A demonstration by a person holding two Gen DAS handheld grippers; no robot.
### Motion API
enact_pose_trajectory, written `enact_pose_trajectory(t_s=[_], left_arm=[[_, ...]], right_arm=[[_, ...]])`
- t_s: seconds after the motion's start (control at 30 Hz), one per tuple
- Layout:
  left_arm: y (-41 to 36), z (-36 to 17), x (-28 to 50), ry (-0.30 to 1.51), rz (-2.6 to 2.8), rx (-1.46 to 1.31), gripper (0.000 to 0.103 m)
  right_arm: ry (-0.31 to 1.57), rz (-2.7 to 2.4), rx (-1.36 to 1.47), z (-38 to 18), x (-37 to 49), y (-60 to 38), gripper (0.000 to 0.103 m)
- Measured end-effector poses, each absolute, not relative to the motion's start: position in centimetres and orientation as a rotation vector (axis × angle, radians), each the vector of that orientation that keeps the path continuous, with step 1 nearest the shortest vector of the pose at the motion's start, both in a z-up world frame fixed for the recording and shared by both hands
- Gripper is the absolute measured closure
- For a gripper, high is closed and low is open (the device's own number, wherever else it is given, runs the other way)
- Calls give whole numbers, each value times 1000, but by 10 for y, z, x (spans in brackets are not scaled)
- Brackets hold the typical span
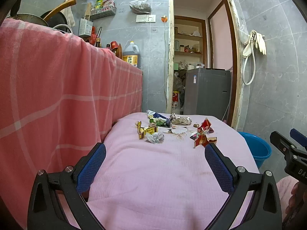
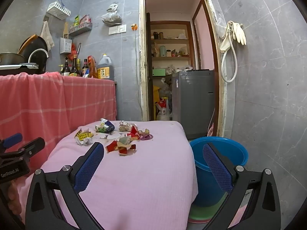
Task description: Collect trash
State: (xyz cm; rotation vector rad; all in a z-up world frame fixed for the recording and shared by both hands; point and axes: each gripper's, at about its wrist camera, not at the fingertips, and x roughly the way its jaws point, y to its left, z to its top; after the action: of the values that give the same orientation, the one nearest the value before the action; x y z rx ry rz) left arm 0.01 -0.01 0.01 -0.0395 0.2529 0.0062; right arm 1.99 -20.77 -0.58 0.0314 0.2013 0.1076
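Several pieces of trash lie on the far part of a pink-covered table: a red torn carton, a yellow wrapper, a crumpled white paper, a blue-green wrapper and a crumpled paper ball. The red carton and yellow wrapper also show in the right wrist view. My left gripper is open and empty, short of the trash. My right gripper is open and empty near the table's right edge, beside a blue bucket.
The blue bucket stands on the floor right of the table. A counter draped in red checked cloth rises on the left, with bottles and pans on top. A doorway with a grey washing machine is behind.
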Motion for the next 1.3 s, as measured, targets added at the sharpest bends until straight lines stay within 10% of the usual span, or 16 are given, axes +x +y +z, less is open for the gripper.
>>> enact_pose_trajectory(t_s=[1.3], left_arm=[[-1,-2,-1,255,3,-45,2]], right_arm=[[196,107,37,-5,18,-205,0]])
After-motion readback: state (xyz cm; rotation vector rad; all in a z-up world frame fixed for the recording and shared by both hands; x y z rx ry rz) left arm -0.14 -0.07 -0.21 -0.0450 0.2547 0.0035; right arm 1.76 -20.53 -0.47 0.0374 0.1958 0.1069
